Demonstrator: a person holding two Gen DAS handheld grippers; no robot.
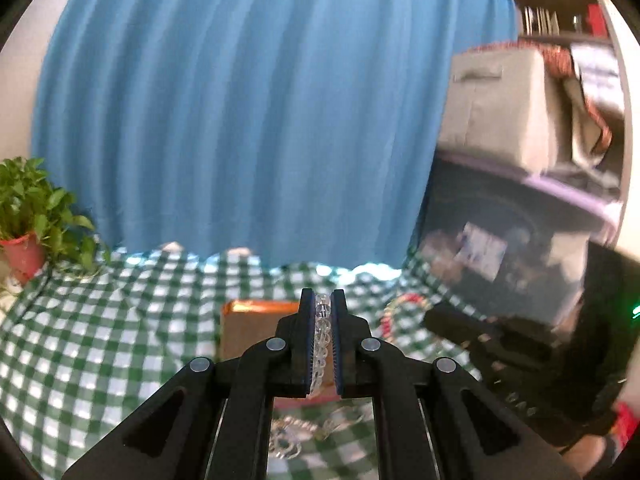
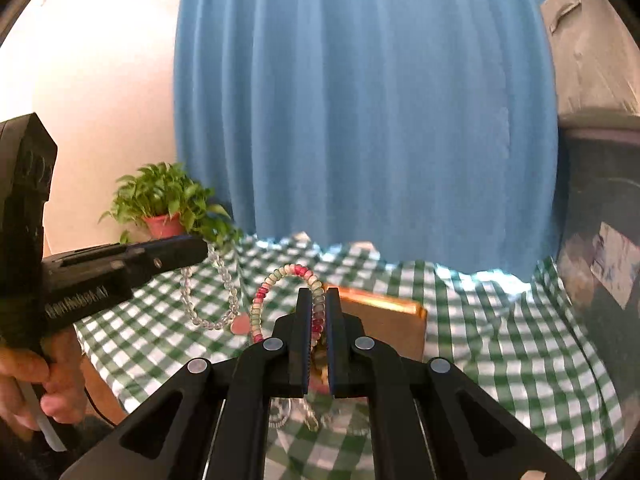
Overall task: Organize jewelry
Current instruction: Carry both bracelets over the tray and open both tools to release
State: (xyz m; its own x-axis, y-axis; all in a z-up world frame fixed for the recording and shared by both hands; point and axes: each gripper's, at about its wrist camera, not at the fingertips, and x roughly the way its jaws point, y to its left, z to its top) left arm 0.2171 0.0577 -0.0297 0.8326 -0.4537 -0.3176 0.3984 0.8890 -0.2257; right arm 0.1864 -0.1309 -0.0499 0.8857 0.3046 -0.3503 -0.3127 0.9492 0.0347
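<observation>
Left gripper (image 1: pixel 323 300) pinches a clear bracelet (image 1: pixel 322 332); right gripper (image 2: pixel 319 300) pinches a pink bracelet (image 2: pixel 280 280). Both look light, limp, slippery; gripping across several beads seems safest.

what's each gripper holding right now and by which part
Left gripper pinches a clear bead bracelet by one stretch of its loop. Right gripper pinches a pink-and-white bead bracelet the same way.

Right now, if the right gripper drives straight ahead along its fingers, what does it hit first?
Probably the copper-brown rectangular box on the green-checked cloth, just beyond the right gripper, which is shut on the pink-and-pale beaded bracelet. Depth is unclear; aimed higher, it meets the blue curtain.
</observation>
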